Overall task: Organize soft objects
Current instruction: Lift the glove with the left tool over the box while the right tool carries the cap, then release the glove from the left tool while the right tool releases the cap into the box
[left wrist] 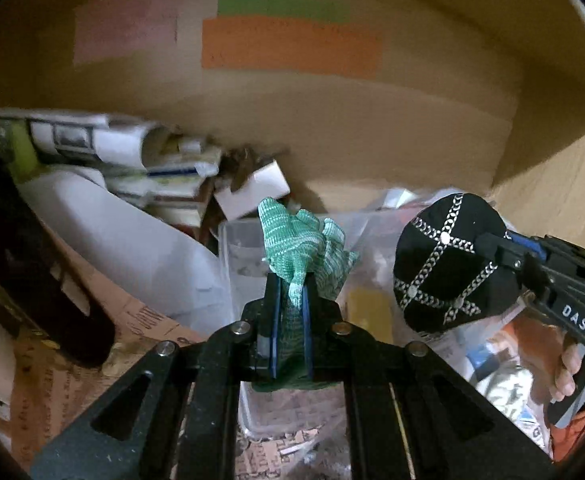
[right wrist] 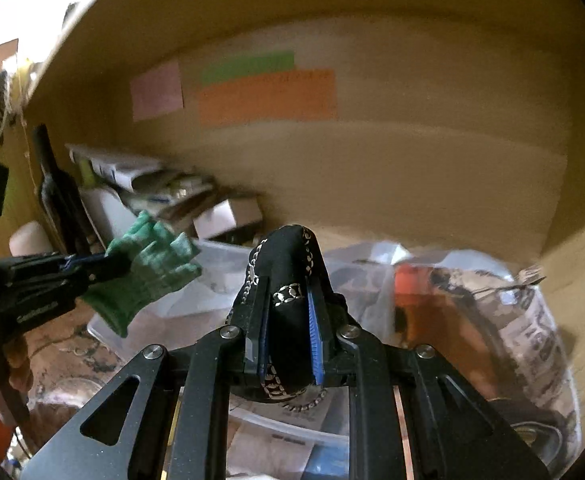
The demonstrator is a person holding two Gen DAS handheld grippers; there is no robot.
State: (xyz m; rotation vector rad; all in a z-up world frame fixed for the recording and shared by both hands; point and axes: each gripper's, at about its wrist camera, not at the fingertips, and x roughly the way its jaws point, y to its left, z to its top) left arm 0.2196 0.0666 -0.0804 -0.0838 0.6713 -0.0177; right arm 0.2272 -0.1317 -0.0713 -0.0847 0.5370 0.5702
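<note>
My left gripper (left wrist: 290, 284) is shut on a green knitted cloth (left wrist: 304, 244), which bunches up above the blue pads. It also shows at the left of the right wrist view (right wrist: 148, 276). My right gripper (right wrist: 288, 292) is shut on a black cap with silver chain trim (right wrist: 288, 264). In the left wrist view that cap (left wrist: 448, 256) hangs at the right, held by the right gripper (left wrist: 488, 246). Both are held above a clear plastic box (left wrist: 244, 264) inside a big cardboard box (left wrist: 332, 128).
The cardboard wall carries pink (left wrist: 124, 32), green (left wrist: 284, 6) and orange (left wrist: 292, 46) labels. Rolled papers and small white cartons (left wrist: 252, 188) lie at the back left. A clear bag with orange and printed things (right wrist: 472, 312) lies at the right. A dark strap (left wrist: 32, 272) lies left.
</note>
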